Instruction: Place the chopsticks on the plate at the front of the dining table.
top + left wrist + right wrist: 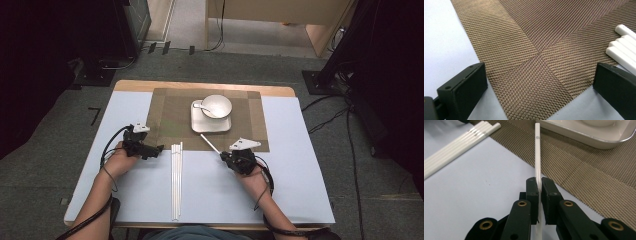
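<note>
Held chopstick (537, 152): white, slim, clamped between the right gripper's (539, 185) jaws, tip over the woven mat (599, 182).
Other chopsticks (176, 180): white, lay bundled parallel on the table (300, 190).

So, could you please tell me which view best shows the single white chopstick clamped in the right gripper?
The right gripper view: the single white chopstick runs up between closed jaws, printed mark visible. The high view shows it small, past the right gripper. The left gripper view shows other white sticks.

— From where does the high view look?
— From above, forward and down on the whole table (300, 190).
— And the gripper views?
— Each looks low and close along its own jaws. All three share the brown mat (175, 115) (529, 45) (599, 182) and the white sticks (176, 180) (624, 50) (456, 145).
</note>
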Demonstrator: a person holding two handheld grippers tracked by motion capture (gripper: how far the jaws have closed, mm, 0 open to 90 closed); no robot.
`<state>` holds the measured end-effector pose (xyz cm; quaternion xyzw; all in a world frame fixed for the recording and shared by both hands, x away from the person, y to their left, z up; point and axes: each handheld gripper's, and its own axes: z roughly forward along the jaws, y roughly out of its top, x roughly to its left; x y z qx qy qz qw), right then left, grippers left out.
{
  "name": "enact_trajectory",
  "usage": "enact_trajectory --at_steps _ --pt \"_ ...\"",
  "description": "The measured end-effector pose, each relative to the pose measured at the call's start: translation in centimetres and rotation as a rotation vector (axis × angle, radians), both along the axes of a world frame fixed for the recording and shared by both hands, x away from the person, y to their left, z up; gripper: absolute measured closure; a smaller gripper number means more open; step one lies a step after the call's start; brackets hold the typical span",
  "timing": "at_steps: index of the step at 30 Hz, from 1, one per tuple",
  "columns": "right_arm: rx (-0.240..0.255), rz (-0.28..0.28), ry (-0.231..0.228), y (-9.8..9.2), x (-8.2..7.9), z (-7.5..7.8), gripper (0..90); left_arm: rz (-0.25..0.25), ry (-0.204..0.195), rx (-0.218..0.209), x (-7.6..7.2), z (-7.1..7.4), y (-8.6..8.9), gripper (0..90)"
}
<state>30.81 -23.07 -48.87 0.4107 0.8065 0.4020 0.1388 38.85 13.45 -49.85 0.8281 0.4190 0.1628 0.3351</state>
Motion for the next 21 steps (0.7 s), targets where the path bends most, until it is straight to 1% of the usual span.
enact_trajectory --at_steps 1,4,6,8,11,17,20,21 --pt "0.008 0.001 -0.004 -0.06 0.0 0.3 85.4 0.0 0.0 0.0 0.0 0.0 0.0 0.0" --pt "0.009 0.002 -0.006 -0.14 0.05 0.43 85.4 0.0 0.0 0.0 0.01 0.0 0.0 0.0" --pt "0.017 0.002 0.01 -0.12 0.24 0.5 85.4 -0.002 0.0 0.0 0.02 0.0 0.01 0.0" --pt "0.019 0.007 0.015 0.05 0.33 0.47 85.5 -0.002 0.0 0.0 0.02 0.0 0.01 0.0" --pt "0.016 0.018 0.016 0.28 0.36 0.54 85.4 -0.005 -0.001 0.0 0.02 -0.01 0.04 0.0" --pt "0.016 0.023 0.012 0.36 0.52 0.72 85.4 -0.007 -0.002 -0.001 0.03 -0.02 0.05 0.0" --pt "0.005 0.033 0.003 0.48 0.63 0.76 85.4 -0.006 -0.003 -0.001 0.02 -0.03 0.05 0.0" --pt "-0.006 0.042 -0.007 0.62 0.68 0.79 85.4 -0.005 -0.005 -0.003 -0.01 -0.05 0.05 0.0"
